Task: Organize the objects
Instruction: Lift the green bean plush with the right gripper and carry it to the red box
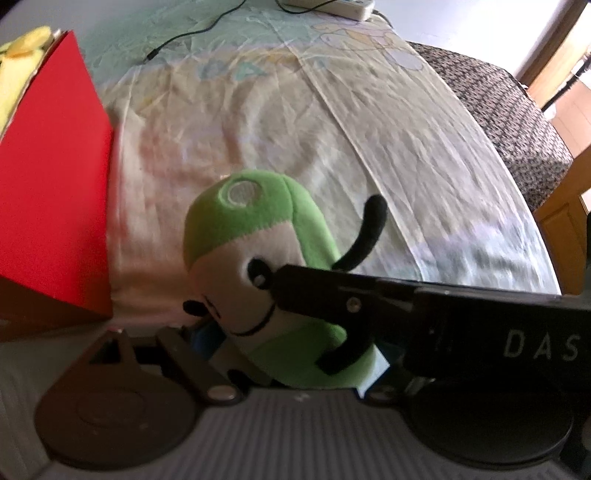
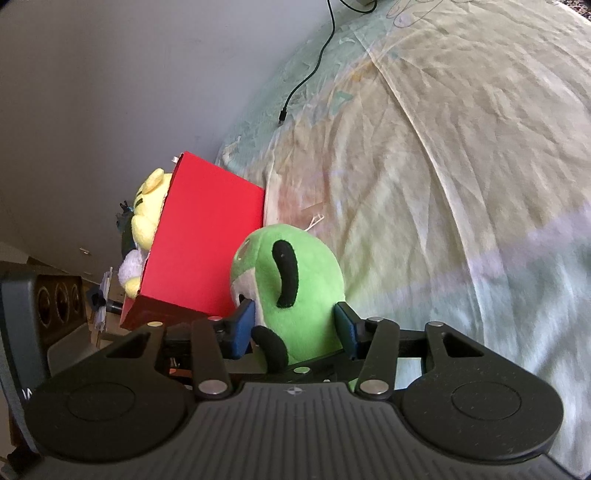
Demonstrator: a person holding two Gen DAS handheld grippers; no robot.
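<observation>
Right hand-held gripper (image 2: 295, 328) clamped on plush (image 2: 295, 280); left hand-held gripper (image 1: 280, 354) flanks it.

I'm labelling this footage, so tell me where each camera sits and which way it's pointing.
Left wrist: on the left gripper, angled down at the green plush toy; the right gripper's finger crosses it.
Right wrist: on the right gripper, looking across the bed; its blue pads squeeze the toy.
Shared: toy, red box, black cable.

A pale, creased bedsheet (image 2: 461, 177) with faded prints covered the bed. A black cable (image 2: 314, 66) lay loose on it, its plug end free, and a white power strip (image 1: 332, 7) sat at the far edge. A dark knitted blanket (image 1: 491, 107) lay beside the sheet.
</observation>
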